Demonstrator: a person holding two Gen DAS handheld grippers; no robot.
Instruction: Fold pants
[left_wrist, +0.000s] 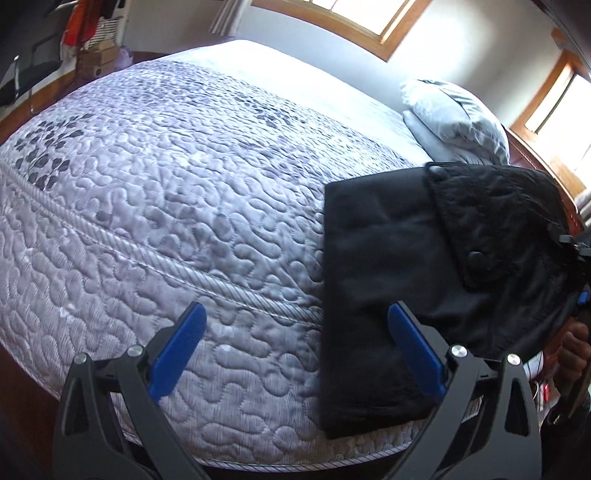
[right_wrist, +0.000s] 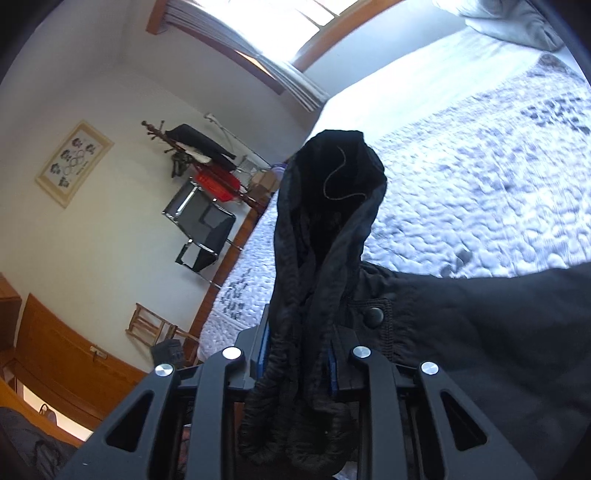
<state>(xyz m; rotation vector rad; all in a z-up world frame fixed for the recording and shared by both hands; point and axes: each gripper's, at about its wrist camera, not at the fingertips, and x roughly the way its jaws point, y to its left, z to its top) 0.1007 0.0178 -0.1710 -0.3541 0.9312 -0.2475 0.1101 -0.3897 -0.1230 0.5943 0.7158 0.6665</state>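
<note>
Black pants (left_wrist: 399, 258) lie folded on the near right corner of a quilted grey bed (left_wrist: 166, 192), with the waistband end (left_wrist: 509, 206) raised at the right. My left gripper (left_wrist: 295, 325) hovers open above the bed edge, its blue fingers (left_wrist: 177, 343) spread wide; the right-hand one overlaps the pants' near part. In the right wrist view my right gripper (right_wrist: 299, 354) is shut on the bunched elastic waistband (right_wrist: 325, 206), which stands up between the blue pads. A pocket flap with a snap button (right_wrist: 375, 316) shows beside the grip.
Pillows (left_wrist: 454, 118) sit at the bed's far right under wooden-framed windows (left_wrist: 369, 22). A black chair (right_wrist: 203, 229), a coat rack with clothes (right_wrist: 199, 147) and a wooden door (right_wrist: 62, 350) stand beyond the bed's left side. A hand (left_wrist: 572, 347) shows at the right edge.
</note>
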